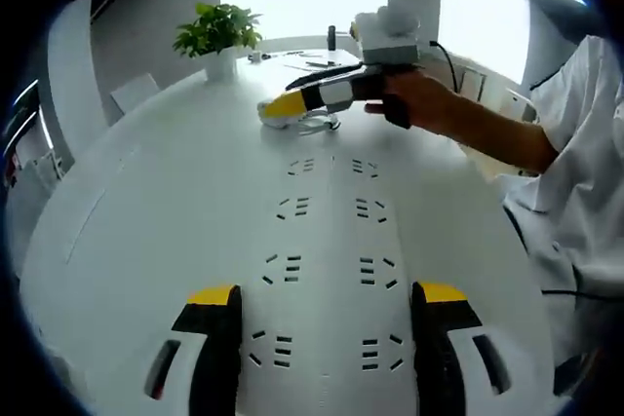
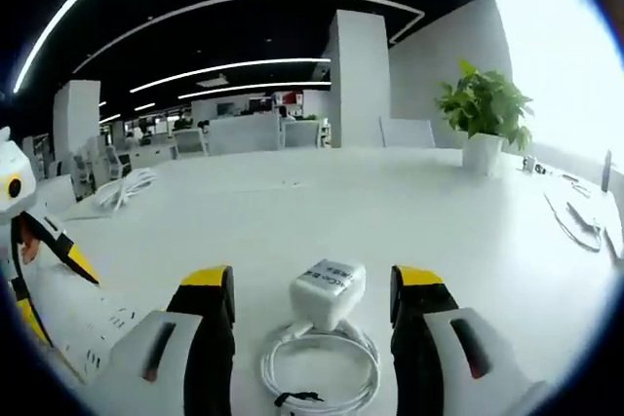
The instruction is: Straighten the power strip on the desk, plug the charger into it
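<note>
A white power strip (image 1: pixel 328 241) with rows of sockets lies flat on the white desk and runs away from me between the jaws of my left gripper (image 1: pixel 328 297), which is open and astride its near end. At the strip's far end a hand holds my right gripper (image 1: pixel 292 104) low over the white charger (image 1: pixel 314 124). In the right gripper view the charger (image 2: pixel 330 291) and its coiled white cable (image 2: pixel 320 369) lie between the jaws of the right gripper (image 2: pixel 314 284), open, with a gap on each side. The left gripper (image 2: pixel 44 250) and the power strip (image 2: pixel 88 323) show at the left edge.
A potted plant (image 1: pixel 219 31) (image 2: pixel 485 104) stands near the desk's far edge. Small items and a cable (image 2: pixel 575 221) lie by the window side. A person's white sleeve (image 1: pixel 575 143) is at the right. Another coiled cable (image 2: pixel 127 187) lies far off on the desk.
</note>
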A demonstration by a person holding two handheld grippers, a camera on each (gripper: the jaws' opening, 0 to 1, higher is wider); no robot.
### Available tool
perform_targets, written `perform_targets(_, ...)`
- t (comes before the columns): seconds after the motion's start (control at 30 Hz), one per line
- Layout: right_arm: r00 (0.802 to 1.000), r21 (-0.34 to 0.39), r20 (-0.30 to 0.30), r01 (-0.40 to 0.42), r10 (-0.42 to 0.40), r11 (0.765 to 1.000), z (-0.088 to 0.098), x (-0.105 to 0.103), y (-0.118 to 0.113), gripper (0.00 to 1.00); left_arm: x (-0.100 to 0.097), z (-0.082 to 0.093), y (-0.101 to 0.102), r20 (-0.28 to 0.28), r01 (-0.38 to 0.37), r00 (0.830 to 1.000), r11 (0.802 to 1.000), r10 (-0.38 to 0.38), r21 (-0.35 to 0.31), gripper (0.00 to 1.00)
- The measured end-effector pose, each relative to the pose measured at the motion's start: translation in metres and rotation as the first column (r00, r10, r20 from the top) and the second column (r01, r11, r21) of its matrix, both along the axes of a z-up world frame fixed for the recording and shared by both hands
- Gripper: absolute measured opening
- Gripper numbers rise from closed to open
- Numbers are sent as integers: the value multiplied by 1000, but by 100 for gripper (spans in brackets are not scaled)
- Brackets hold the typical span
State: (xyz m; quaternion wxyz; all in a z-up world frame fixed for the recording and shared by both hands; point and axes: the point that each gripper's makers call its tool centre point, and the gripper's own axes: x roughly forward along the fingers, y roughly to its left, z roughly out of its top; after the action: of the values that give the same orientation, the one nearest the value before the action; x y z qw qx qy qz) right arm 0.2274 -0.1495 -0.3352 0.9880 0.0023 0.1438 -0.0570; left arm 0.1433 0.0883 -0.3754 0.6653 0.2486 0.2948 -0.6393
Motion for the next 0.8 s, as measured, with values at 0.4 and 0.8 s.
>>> perform_targets(0.4, 996, -71, -39, 72, -75, 995, -14, 21, -8, 49, 0, 2, -2, -3, 13, 1000, 999, -13, -43, 72)
perform_targets(0.8, 995, -103, -59, 75, -82, 992, -20, 16, -7, 42, 1, 3, -3, -4, 15, 1000, 996, -15, -85, 72)
